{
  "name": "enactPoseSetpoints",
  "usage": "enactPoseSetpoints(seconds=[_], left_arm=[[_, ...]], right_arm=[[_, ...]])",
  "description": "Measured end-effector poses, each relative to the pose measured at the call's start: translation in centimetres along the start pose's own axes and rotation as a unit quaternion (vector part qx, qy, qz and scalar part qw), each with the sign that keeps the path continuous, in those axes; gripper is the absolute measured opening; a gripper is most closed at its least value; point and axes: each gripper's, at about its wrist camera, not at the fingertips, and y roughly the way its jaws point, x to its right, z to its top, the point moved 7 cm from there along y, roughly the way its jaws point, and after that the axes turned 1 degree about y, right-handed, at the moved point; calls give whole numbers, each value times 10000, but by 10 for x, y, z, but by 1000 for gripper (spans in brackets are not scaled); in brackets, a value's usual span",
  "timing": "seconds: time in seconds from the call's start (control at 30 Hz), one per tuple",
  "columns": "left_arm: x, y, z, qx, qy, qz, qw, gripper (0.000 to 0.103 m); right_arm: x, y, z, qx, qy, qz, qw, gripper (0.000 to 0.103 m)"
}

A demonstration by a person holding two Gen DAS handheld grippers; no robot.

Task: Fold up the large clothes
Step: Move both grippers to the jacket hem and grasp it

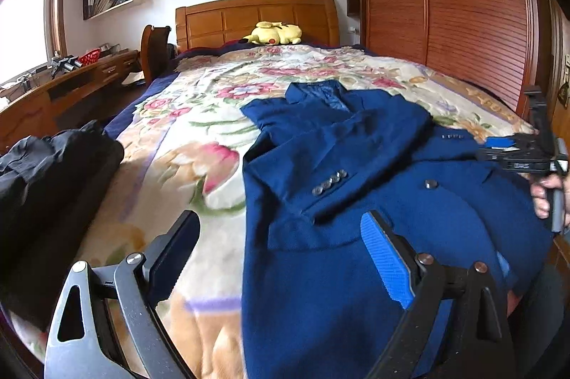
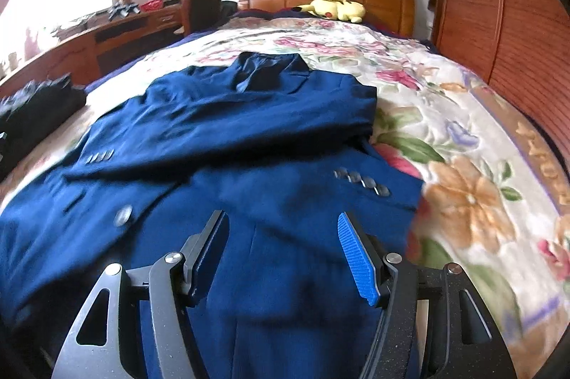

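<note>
A navy blue suit jacket [image 1: 356,201] lies flat on the floral bedspread [image 1: 199,115], collar toward the headboard, both sleeves folded across its front. My left gripper [image 1: 281,236] is open and empty, hovering over the jacket's left edge near the hem. In the right wrist view the jacket [image 2: 231,144] fills the centre, and my right gripper [image 2: 283,236] is open and empty above its lower front. The right gripper also shows in the left wrist view [image 1: 498,147] at the jacket's right edge, held by a hand.
A pile of black clothes [image 1: 50,179] lies at the bed's left edge. A yellow plush toy [image 1: 274,33] rests by the wooden headboard [image 1: 256,19]. A wooden wardrobe [image 1: 445,5] stands on the right, a desk [image 1: 71,79] and chair on the left.
</note>
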Motion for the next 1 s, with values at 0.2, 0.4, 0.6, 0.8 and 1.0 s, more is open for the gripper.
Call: enactPoseSetpoints(seconds=[0.2, 0.4, 0.6, 0.8, 1.0], left_arm=[[-3, -8, -22, -188, 25, -14, 9998, 92], [1, -13, -43, -396, 38, -148, 9991, 79], [1, -26, -60, -506, 11, -163, 9986, 68], [-5, -31, -75, -677, 13, -87, 9977, 66], [-9, -25, -91, -834, -93, -127, 9964, 66]], right_arm=[[22, -41, -40, -193, -23, -235, 9995, 66], [51, -74, -68, -379, 311, -379, 9981, 66], [55, -98, -84, -563, 499, -236, 9969, 66], [44, -105, -91, -728, 384, -120, 9965, 65], [42, -101, -98, -767, 372, -82, 9963, 65]])
